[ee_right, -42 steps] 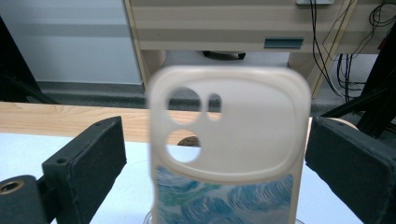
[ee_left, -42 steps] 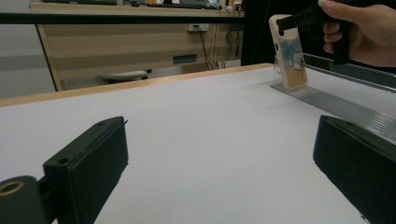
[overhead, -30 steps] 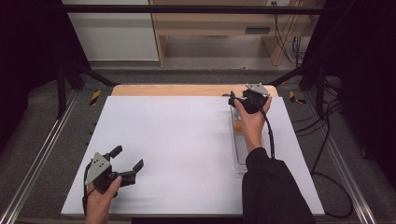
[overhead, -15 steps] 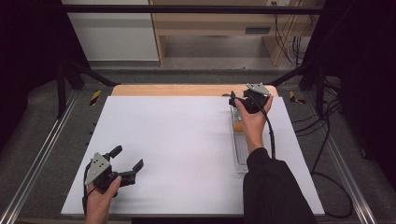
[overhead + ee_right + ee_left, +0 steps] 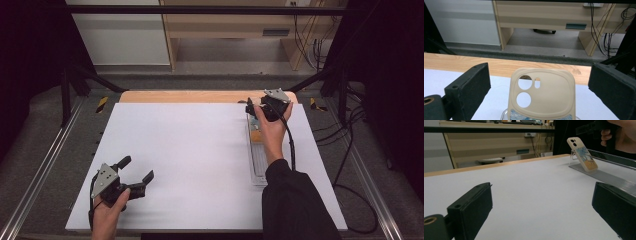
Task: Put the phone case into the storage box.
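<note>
A cream phone case (image 5: 541, 96) with two round camera holes and blue and orange art stands tilted on a clear stand. The case (image 5: 582, 153) sits at the far end of a long ribbed clear rack (image 5: 259, 165) on the right of the white table. My right gripper (image 5: 252, 111) hovers over the case (image 5: 256, 134), open, with its jaws wide on either side of the case's top and not touching it. My left gripper (image 5: 136, 169) rests low at the table's near left, open and with nothing between its jaws. In the left gripper view, the right gripper (image 5: 594, 127) shows above the case.
The white table top (image 5: 190, 145) has a wooden strip (image 5: 190, 96) along its far edge. Metal frame rails run down both sides, and cables lie on the floor to the right. Beyond the table stand a wooden desk and a white cabinet.
</note>
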The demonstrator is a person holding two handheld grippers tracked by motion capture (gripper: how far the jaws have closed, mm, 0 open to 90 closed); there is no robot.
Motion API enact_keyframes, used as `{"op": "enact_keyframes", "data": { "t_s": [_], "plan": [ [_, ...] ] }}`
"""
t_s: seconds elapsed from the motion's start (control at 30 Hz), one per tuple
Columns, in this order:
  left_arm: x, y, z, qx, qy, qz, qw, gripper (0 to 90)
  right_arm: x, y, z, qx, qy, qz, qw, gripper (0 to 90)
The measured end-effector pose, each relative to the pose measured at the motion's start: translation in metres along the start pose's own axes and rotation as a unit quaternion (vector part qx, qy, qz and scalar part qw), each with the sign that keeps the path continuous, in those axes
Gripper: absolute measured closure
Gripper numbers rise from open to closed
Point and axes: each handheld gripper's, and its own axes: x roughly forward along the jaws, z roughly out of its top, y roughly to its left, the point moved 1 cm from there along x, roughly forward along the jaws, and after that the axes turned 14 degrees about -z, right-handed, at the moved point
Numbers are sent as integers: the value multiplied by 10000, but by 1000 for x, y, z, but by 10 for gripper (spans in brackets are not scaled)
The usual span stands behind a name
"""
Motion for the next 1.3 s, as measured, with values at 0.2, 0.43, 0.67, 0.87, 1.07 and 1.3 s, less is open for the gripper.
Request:
{"op": "enact_keyframes", "data": {
  "t_s": [0.2, 0.43, 0.67, 0.87, 1.07, 1.3],
  "plan": [
    [0, 1, 0, -2, 8, 43, 10000, 29, -5, -1, 3, -71, -51, 45, 10000, 45],
    [1, 0, 0, 15, 22, 29, 10000, 29, -11, -1, 5, -103, -102, 152, 9998, 44],
    [-1, 0, 0, 24, 11, 26, 10000, 29, -13, -4, 7, -175, -80, 76, 9998, 39],
    [-1, 0, 0, 32, 11, 23, 10000, 29, -18, -4, 7, -113, -110, 139, 9998, 37],
    [0, -1, 0, 54, 11, 2, 10000, 27, -23, -4, 8, -159, -142, 164, 9996, 40],
    [1, 0, 0, 44, 29, 15, 10000, 27, -29, -5, 11, -210, -195, 255, 9993, 37]
  ]
}}
